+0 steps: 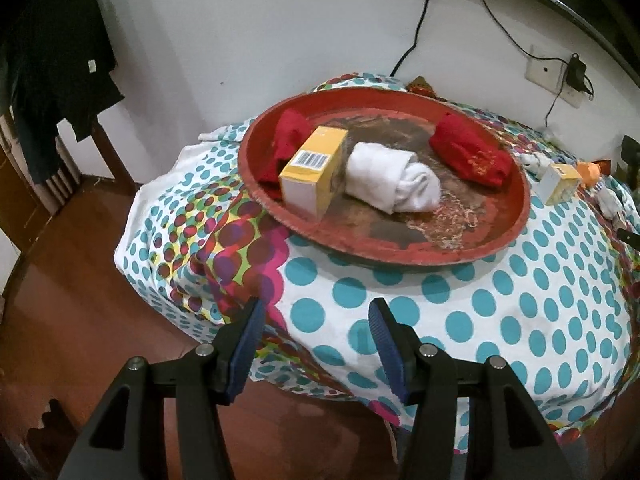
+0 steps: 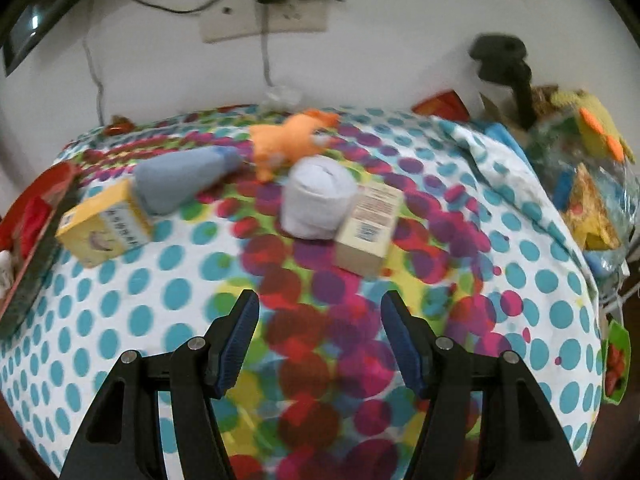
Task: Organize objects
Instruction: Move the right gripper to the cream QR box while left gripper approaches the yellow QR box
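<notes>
A round red tray (image 1: 500, 246) lies on the dotted tablecloth and holds two red rolled cloths (image 1: 470, 151) (image 1: 286, 138), a white sock roll (image 1: 394, 182) and a yellow box (image 1: 314, 174). My left gripper (image 1: 316, 322) hangs open and empty over the table's near edge, short of the tray. My right gripper (image 2: 318, 314) is open and empty above the cloth. Beyond it lie a white sock roll (image 2: 316, 198), a tan box (image 2: 370, 228), a yellow box (image 2: 104, 228), a grey-blue roll (image 2: 180, 182) and an orange plush toy (image 2: 288, 138).
The tray's edge (image 2: 36, 248) shows at the left of the right wrist view. A pile of bags and a yellow plush (image 2: 592, 160) crowds the table's right end. Wall sockets with cables (image 2: 264, 20) are behind. Wooden floor (image 1: 80, 320) lies left of the table.
</notes>
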